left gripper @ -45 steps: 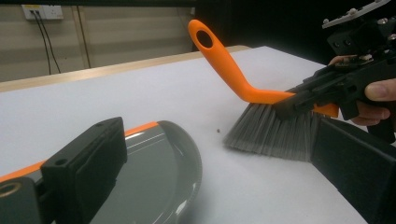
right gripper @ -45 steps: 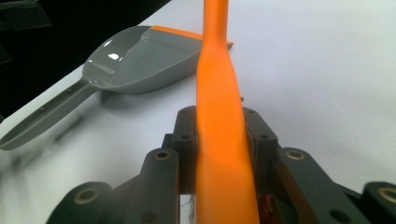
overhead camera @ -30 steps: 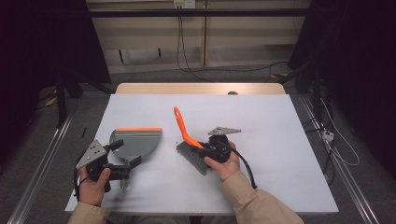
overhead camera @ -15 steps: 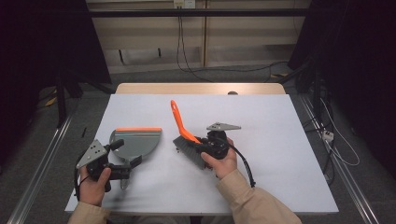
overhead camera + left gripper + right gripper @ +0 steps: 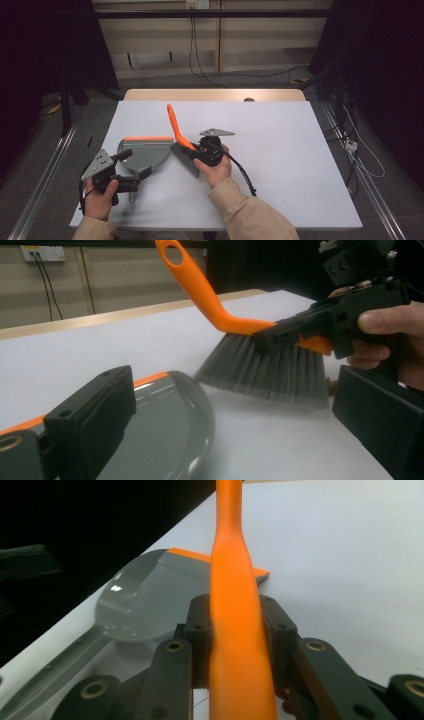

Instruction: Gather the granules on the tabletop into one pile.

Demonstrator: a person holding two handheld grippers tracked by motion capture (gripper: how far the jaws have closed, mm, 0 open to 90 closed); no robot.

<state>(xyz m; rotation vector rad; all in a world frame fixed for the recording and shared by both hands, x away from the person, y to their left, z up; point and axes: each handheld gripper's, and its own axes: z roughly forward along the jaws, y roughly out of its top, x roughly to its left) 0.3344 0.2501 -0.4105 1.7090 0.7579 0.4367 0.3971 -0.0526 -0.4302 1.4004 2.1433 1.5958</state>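
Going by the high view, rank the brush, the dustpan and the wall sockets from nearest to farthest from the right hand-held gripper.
1. Brush: clamped in the right hand-held gripper itself.
2. Dustpan: just to its left on the table.
3. Wall sockets: far back, top of the view.

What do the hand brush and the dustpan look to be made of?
Brush handle: smooth orange moulded plastic, by its even matte sheen. Bristles: fine grey synthetic-looking fibres. Dustpan: glossy grey plastic, judging by the bright reflections, with an orange front lip, possibly rubber.
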